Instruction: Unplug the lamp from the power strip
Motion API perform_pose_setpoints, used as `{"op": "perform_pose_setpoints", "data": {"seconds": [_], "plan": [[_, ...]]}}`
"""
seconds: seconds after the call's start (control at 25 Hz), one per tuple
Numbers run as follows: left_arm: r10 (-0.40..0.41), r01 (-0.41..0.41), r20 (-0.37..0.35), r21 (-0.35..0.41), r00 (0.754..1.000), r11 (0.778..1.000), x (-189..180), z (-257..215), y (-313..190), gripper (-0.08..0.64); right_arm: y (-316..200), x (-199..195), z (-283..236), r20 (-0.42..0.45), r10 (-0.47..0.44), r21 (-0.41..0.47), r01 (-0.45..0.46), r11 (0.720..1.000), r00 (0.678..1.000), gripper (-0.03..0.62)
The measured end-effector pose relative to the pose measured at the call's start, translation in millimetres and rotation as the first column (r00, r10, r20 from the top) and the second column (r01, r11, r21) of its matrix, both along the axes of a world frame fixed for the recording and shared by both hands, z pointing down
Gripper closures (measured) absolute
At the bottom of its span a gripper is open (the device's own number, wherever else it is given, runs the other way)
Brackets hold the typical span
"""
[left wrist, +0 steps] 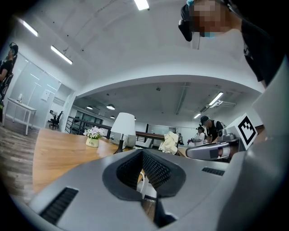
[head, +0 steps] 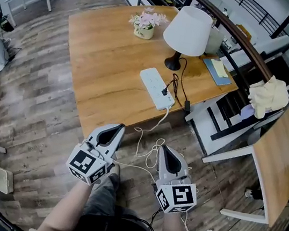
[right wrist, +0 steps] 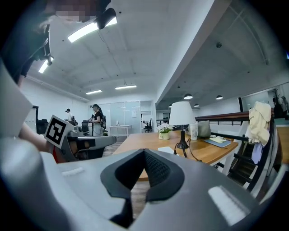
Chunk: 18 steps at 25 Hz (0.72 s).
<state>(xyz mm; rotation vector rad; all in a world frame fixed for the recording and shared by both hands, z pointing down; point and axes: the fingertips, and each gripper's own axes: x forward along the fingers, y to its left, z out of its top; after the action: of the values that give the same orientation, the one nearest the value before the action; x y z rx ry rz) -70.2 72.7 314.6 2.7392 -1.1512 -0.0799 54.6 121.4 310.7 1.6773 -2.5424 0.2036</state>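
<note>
Standing in the room: a wooden table (head: 104,62) on a grey-brown plank floor (head: 30,116), with a dark railing (head: 238,37) behind it.
Table top: a flower pot (head: 146,24) at the far edge, a blue notebook (head: 217,71) near the right edge.
Lamp (head: 187,32): white shade, black stem and foot; it stands on the far right part of the table.
Lamp cord (head: 178,82): black, thin, it goes from the foot to a black plug (head: 165,92) sitting in the power strip (head: 156,87).
Power strip: white, long, flat on the table just in front of the lamp; its white cable (head: 149,135) hangs down to the floor.
Left hand-held gripper (head: 116,128): jaws closed together, holding nothing, over the floor before the table.
Right hand-held gripper (head: 165,149): jaws also together, empty, beside the left one.
</note>
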Motion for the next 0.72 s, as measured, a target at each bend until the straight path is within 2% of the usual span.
{"op": "perform_pose_setpoints", "data": {"seconds": [0.28,0.72], "plan": [[0.056,-0.056,0.005,-0.007,0.998,0.998,17.3,4.7,-59.4,0.565,-51.3,8.8,12.1,-0.004,0.039,-0.043,-0.039,0.998,0.999,0.584],[0.166,-0.166,0.013,-0.008,0.986,0.986,43.8,8.3,-118.6,0.565,-106.5,19.6,22.5,-0.011,0.11,-0.08,-0.111,0.991,0.994,0.584]]}}
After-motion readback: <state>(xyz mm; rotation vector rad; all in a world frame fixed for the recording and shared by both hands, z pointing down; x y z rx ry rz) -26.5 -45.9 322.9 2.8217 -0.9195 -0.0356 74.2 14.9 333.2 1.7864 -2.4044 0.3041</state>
